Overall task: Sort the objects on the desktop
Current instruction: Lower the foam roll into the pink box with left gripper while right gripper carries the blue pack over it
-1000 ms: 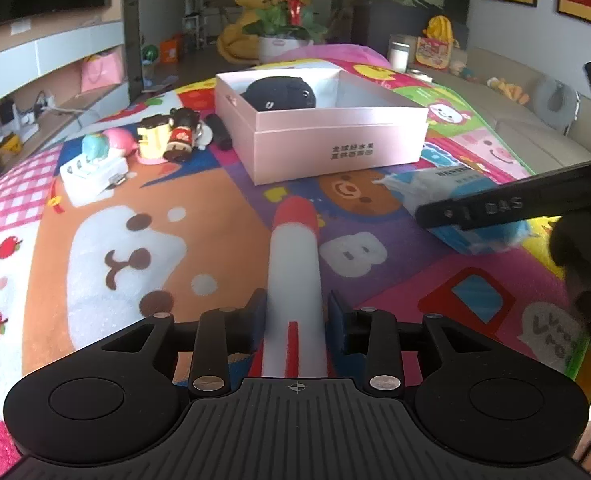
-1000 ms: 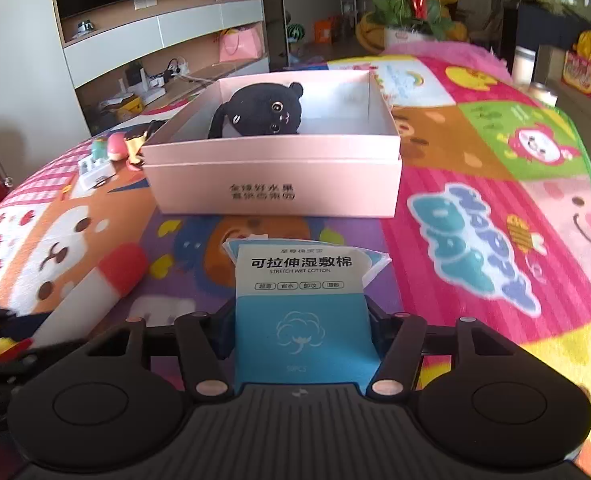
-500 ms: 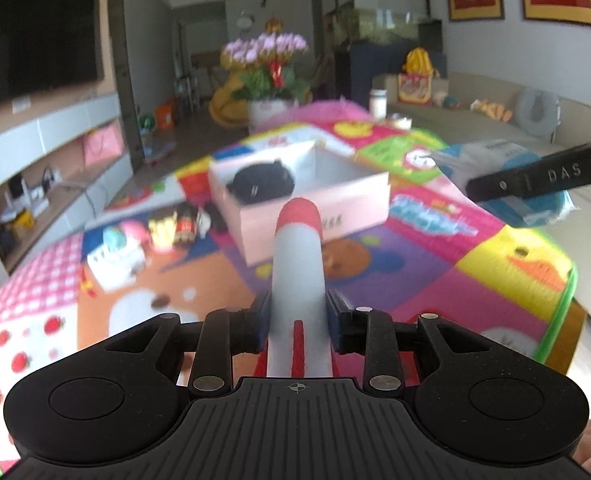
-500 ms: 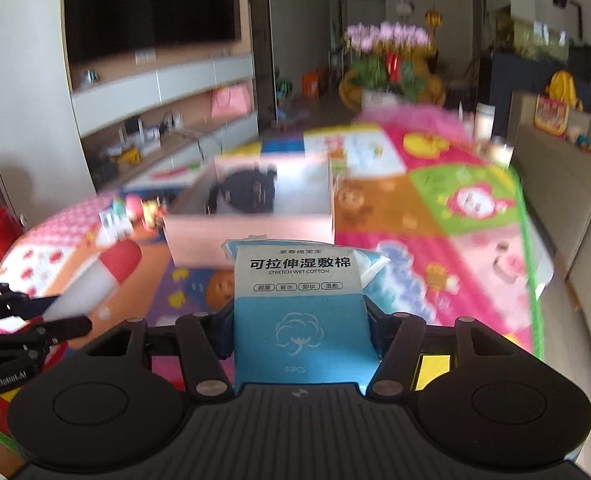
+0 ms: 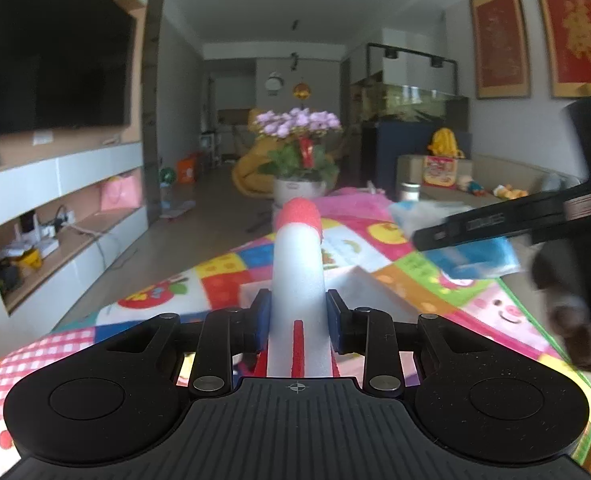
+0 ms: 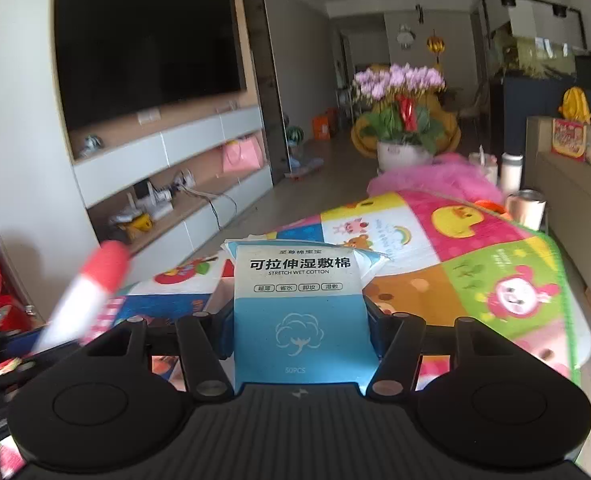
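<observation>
Left hand-held gripper (image 5: 298, 322) is clamped on the foam rocket (image 5: 298, 264), right hand-held gripper (image 6: 299, 320) on the cotton pack (image 6: 298, 304), both above the desk (image 6: 475, 248); keep grips firm (box mostly hidden), lower gently.

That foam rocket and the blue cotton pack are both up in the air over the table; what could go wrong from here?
1. The foam rocket is soft and pinched only near its tail by the left gripper, so it might bend or slip.
2. The cotton pad pack sticks out well past the right gripper; it could slide out.
3. Both grippers are close together, so they might bump.
</observation>
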`<control>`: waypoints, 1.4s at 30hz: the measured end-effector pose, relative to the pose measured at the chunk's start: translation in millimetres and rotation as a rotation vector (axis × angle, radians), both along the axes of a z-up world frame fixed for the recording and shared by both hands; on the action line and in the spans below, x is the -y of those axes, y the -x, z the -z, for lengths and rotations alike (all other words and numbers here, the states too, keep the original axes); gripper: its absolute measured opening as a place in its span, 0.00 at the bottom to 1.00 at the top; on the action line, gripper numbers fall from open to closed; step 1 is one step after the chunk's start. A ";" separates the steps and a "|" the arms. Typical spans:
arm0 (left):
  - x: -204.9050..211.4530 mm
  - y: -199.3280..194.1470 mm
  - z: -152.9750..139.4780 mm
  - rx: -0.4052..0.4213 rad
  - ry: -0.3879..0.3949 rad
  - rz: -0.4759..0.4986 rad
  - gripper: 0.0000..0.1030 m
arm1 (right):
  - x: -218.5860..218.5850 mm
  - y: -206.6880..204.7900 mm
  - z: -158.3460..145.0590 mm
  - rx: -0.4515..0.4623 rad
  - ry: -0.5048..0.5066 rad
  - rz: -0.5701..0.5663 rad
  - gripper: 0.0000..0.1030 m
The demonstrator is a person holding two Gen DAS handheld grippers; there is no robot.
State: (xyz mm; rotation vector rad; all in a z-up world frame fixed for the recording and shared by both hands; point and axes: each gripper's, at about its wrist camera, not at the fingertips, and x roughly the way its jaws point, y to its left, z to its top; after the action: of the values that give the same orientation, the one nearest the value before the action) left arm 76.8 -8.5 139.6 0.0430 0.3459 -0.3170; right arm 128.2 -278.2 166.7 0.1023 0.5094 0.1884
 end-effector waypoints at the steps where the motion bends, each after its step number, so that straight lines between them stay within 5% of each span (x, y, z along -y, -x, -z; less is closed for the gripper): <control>1: -2.5 -7.0 0.2 -0.010 0.006 -0.006 0.31 | -6.1 -17.7 7.2 -0.009 0.006 0.005 0.57; 4: -6.9 -26.0 1.6 -0.037 0.017 -0.017 0.31 | -18.8 -65.5 33.8 -0.053 0.016 0.017 0.71; 6: -6.3 -36.4 2.8 -0.046 0.012 -0.015 0.31 | -14.0 -78.1 46.0 -0.072 -0.003 0.033 0.71; 12: 20.8 -76.7 9.4 -0.104 0.045 0.064 0.31 | 20.8 -51.8 48.3 0.069 0.018 0.084 0.81; 17: 59.5 -131.0 18.0 -0.177 0.105 0.127 0.32 | 41.4 -40.4 45.9 0.097 0.041 0.086 0.83; 20: 70.1 -158.3 31.7 -0.254 0.116 0.137 0.56 | 46.4 -43.0 52.7 0.073 0.053 0.091 0.84; 23: 54.9 -148.7 38.9 -0.239 0.120 0.122 0.75 | 53.9 -47.0 61.7 0.041 0.042 0.101 0.84; 26: 32.4 -128.3 43.9 -0.200 0.105 0.074 0.81 | 49.3 -55.6 67.1 0.029 0.063 0.090 0.66; 28: 22.6 -111.9 48.0 -0.174 0.079 0.051 0.83 | 36.0 -68.4 67.1 0.001 0.081 0.057 0.39; 36: -17.3 -43.5 70.5 -0.130 0.075 0.044 0.92 | -18.1 -152.1 77.4 -0.210 0.005 0.040 0.32; 42: -47.5 -23.2 93.7 -0.179 0.108 0.017 0.94 | -43.4 -187.3 106.9 -0.415 0.016 0.058 0.29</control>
State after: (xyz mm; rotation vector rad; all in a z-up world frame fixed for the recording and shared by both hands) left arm 100.0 38.9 45.9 -0.0888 0.5056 -0.3570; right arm 315.6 -234.9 59.9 0.1413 0.9202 0.1051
